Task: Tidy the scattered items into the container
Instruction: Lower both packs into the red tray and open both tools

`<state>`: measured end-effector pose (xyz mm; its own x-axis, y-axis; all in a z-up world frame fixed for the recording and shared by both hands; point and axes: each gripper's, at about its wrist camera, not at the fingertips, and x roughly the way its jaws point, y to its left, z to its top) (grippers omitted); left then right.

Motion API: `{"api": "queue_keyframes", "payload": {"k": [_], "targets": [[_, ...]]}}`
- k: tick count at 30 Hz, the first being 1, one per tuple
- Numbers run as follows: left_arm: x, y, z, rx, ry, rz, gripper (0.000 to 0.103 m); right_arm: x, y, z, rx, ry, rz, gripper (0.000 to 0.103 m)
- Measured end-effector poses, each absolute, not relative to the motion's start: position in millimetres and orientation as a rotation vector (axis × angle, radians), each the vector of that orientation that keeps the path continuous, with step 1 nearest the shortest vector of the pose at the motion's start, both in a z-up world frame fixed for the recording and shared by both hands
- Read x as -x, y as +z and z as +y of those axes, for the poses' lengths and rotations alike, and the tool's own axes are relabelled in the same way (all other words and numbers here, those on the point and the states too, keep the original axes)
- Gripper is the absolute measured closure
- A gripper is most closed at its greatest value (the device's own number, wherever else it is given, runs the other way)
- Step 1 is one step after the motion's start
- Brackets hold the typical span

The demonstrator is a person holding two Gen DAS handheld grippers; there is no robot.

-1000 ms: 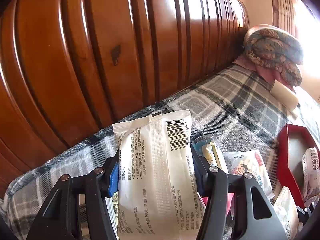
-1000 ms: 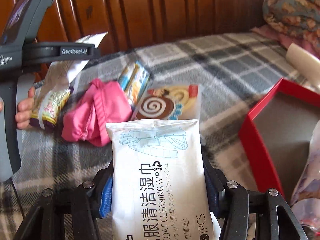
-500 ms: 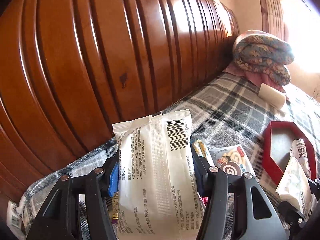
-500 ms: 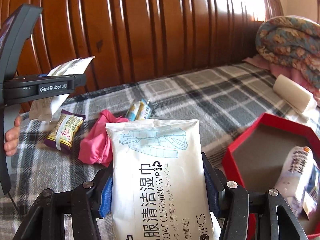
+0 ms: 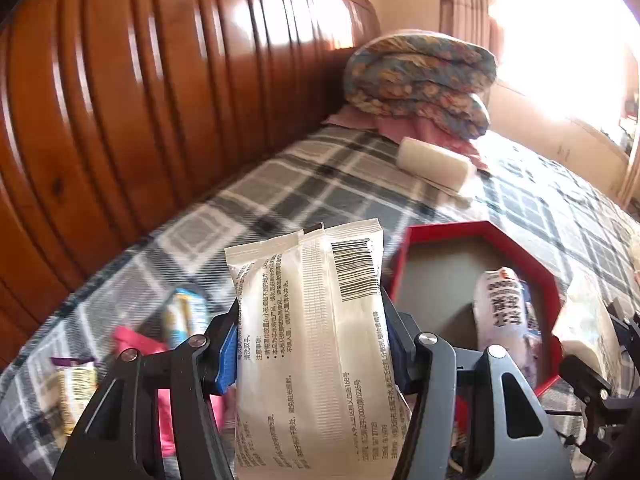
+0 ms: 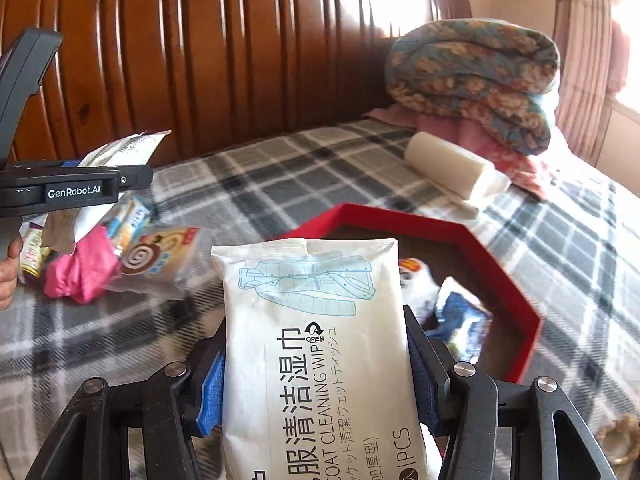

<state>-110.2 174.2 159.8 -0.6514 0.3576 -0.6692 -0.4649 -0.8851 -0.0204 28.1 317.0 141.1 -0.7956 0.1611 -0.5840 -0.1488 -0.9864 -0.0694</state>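
My left gripper [image 5: 310,344] is shut on a white wipes pack [image 5: 316,344] whose back, with a barcode, faces the camera; it hangs above the plaid blanket just left of the red octagonal box [image 5: 540,268]. My right gripper [image 6: 314,364] is shut on a white coat-cleaning wipes pack [image 6: 312,340], held over the near rim of the red box [image 6: 528,332]. Snack packets [image 6: 460,316] lie inside the box. A pink cloth [image 6: 80,272], a swirl-cake packet [image 6: 160,258] and other snack packets [image 6: 130,216] lie on the blanket to the left. The left gripper [image 6: 128,178] shows there too.
A tall ribbed wooden headboard [image 6: 200,48] runs along the back. A folded floral quilt [image 6: 476,76] and a white roll [image 6: 448,170] lie beyond the box. The plaid blanket [image 6: 280,176] covers the bed. A hand [image 6: 10,268] shows at the far left.
Both grippers have swung to the right, each still gripping its wipes pack. The red box has come from the right edge toward the middle of both views, and the scattered items have slid left.
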Motion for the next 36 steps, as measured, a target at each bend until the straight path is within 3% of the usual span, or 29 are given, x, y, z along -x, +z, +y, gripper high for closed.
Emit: {"api": "queue_keyframes", "payload": {"k": [7,10,13,17,19,21,23,29,36], "targets": [[105,126,295,0.966,2.440,0.330,0.042,-27,110,393,0.864,2.769,0.153,0.039],[106,108,328,0.991,2.430,0.401,0.042,-17,84,405,0.977,2.739,0.249,0.039],[109,93,347,1.040,2.407,0.496,0.042,-16,73,418,0.991,2.747,0.391,0.039],[110,96,346,1.054,2.408,0.520,0.042,-22,75,422,0.977,2.745,0.431,0.038],[105,100,346,1.030,2.402,0.564,0.038,-25,74,425,0.985,2.741,0.484,0.035],[96,106,348,0.966,2.445,0.658,0.012,-27,75,427,0.986,2.756,0.538,0.027],[82,117,348,0.856,2.498,0.719,0.000,-29,80,426,0.980,2.777,0.544,0.017],[52,144,336,0.715,2.503,0.878,0.000,-34,98,413,0.940,2.844,0.443,0.003],[37,171,266,0.749,2.608,0.849,0.000,-50,116,391,0.737,2.904,0.358,0.000]]}}
